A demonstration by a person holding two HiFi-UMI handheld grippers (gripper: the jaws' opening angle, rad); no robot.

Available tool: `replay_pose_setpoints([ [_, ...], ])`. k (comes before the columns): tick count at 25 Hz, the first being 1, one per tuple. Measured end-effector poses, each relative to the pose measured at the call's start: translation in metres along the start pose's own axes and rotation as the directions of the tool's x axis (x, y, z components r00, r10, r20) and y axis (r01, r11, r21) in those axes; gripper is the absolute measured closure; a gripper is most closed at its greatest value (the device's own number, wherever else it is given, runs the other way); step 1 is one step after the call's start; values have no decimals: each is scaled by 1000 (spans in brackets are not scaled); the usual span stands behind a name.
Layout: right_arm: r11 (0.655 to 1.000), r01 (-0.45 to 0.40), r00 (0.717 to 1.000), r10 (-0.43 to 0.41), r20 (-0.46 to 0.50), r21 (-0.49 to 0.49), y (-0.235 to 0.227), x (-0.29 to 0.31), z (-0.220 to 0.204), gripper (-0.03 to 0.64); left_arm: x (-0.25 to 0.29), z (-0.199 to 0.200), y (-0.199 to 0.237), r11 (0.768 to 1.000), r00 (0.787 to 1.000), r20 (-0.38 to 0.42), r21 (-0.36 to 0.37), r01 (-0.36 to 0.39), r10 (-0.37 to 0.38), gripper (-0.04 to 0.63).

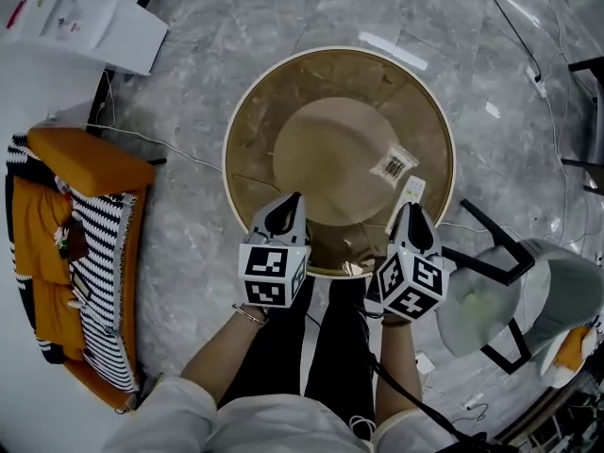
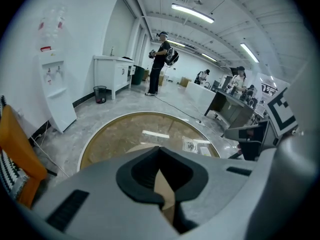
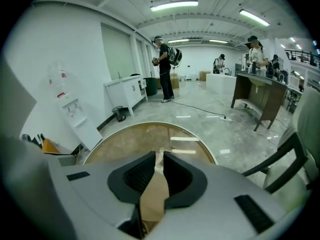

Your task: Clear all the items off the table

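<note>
While the left gripper (image 1: 291, 206) hangs closed and empty above the near rim of the round table (image 1: 253, 121), the right gripper (image 1: 412, 209) pinches the near end of the white sachet (image 1: 414, 189); the barcode packet (image 1: 394, 165) lies just beyond.

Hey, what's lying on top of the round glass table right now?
A clear packet with a barcode label and a small white piece at the right tongs' tip. Those and the left tongs cover the table's near edge, hiding anything there.
</note>
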State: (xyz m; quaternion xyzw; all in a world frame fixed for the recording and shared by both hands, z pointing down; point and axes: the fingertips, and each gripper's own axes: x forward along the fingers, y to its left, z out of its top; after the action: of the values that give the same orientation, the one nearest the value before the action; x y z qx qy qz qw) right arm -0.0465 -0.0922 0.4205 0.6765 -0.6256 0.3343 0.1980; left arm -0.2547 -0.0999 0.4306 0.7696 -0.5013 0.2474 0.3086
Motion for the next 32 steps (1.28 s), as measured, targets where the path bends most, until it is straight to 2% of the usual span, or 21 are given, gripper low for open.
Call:
replay_pose_setpoints([
  [1, 1000, 12, 1000, -12, -12, 7, -7, 5, -6, 536, 5, -4, -2, 1000, 1000, -11, 4, 7, -6, 594],
  [5, 998, 55, 997, -54, -61, 27, -32, 24, -31, 526, 24, -20, -8, 999, 998, -55, 21, 29, -28, 594],
  [9, 998, 66, 991, -63, -115, 22, -47, 46, -52, 474, 44, -28, -7, 999, 996, -78, 36, 37, -34, 594],
  [13, 997, 71, 984, -70, -162, 6, -53, 67, -70, 417, 61, -33, 1, 999, 996, -91, 44, 27, -23, 594],
  [18, 993, 111, 966, -118, -229, -43, -65, 89, -96, 347, 74, -39, 11, 999, 994, -106, 51, 10, -5, 594],
  [24, 988, 147, 950, -155, -270, -51, -75, 105, -113, 342, 79, -48, 20, 999, 992, -126, 47, -1, 7, 594],
  [32, 987, 152, 936, -158, -314, -45, -77, 113, -119, 342, 80, -56, 14, 999, 989, -145, 47, 14, -7, 594],
])
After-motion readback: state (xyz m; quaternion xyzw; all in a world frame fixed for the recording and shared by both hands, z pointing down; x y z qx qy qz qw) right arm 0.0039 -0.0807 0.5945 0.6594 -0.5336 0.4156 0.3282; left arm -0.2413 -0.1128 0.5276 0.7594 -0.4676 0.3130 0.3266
